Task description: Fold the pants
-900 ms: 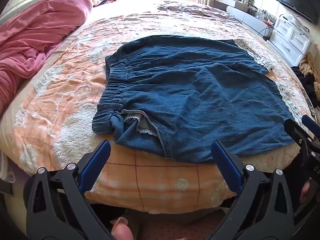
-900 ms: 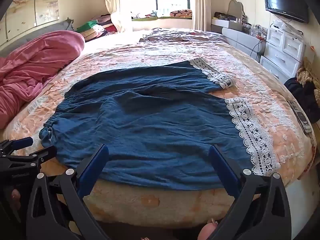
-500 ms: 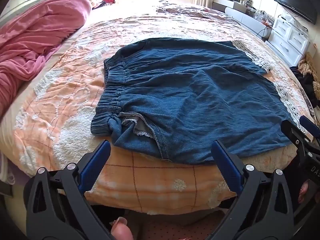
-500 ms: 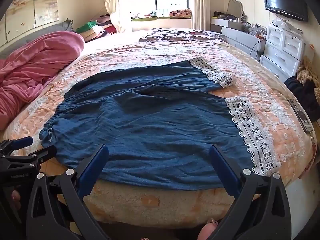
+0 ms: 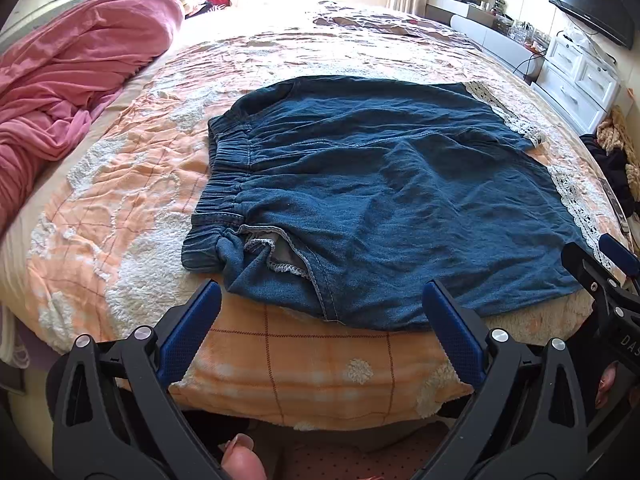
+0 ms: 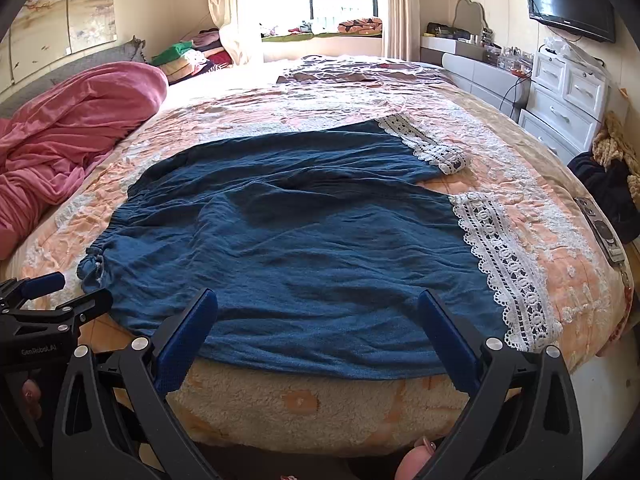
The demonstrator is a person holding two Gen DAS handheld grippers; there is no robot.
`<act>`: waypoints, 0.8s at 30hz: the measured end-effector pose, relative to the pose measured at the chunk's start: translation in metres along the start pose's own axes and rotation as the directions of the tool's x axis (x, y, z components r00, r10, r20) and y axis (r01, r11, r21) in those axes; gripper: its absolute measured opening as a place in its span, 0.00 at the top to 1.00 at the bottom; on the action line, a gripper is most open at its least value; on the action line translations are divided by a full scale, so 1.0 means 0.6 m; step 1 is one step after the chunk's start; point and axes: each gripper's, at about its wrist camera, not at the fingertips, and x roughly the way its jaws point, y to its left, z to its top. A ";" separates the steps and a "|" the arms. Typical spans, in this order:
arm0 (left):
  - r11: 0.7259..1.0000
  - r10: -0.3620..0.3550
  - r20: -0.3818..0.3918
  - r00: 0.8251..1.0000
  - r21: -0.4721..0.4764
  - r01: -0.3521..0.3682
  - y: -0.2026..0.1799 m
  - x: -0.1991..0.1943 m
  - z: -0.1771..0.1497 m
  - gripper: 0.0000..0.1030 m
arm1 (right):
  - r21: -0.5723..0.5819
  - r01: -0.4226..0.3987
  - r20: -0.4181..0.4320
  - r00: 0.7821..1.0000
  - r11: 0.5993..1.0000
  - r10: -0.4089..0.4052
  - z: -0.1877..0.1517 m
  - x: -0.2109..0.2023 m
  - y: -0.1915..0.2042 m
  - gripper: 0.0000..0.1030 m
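Dark blue pants (image 5: 380, 192) (image 6: 288, 240) with white lace hems (image 6: 504, 268) lie spread flat on the bed (image 5: 120, 184), elastic waistband (image 5: 224, 188) to the left, legs to the right. My left gripper (image 5: 322, 300) hovers open at the bed's near edge, just short of the waist corner where a pocket lining shows. My right gripper (image 6: 318, 308) is open over the near edge of the closer leg, nothing between its fingers. Each gripper also appears at the other view's margin: the right gripper (image 5: 600, 264) and the left gripper (image 6: 60, 296).
A pink blanket (image 6: 72, 128) is heaped at the bed's left side. White drawers (image 6: 568, 96) and a wall television (image 6: 568, 0) stand on the right, with dark clothes (image 6: 604, 188) piled beside the bed and a remote (image 6: 600, 232) on its right edge.
The left gripper's view has shifted slightly, the pants sitting a little lower and closer in its frame. The right gripper's view is nearly unchanged. Both grippers stay open.
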 end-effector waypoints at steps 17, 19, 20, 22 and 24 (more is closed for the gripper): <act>1.000 -0.005 0.002 1.000 -0.006 0.005 0.004 0.002 0.004 0.08 | 0.001 0.014 0.000 1.000 1.000 -0.014 0.000 0.003 -0.002 0.04; 1.000 -0.004 0.002 1.000 -0.006 0.004 0.003 0.002 0.004 0.08 | 0.000 0.016 0.000 1.000 1.000 -0.016 0.000 0.003 -0.002 0.04; 1.000 -0.004 0.002 1.000 -0.007 0.004 0.004 0.002 0.004 0.08 | 0.000 0.017 -0.001 1.000 1.000 -0.017 0.000 0.003 -0.003 0.04; 1.000 -0.005 0.004 1.000 -0.008 0.005 0.004 0.002 0.004 0.08 | -0.001 0.017 -0.002 1.000 1.000 -0.017 0.000 0.005 -0.003 0.04; 1.000 -0.005 0.003 1.000 -0.007 0.005 0.004 0.002 0.003 0.08 | -0.001 0.018 -0.004 1.000 1.000 -0.018 0.000 0.007 -0.003 0.04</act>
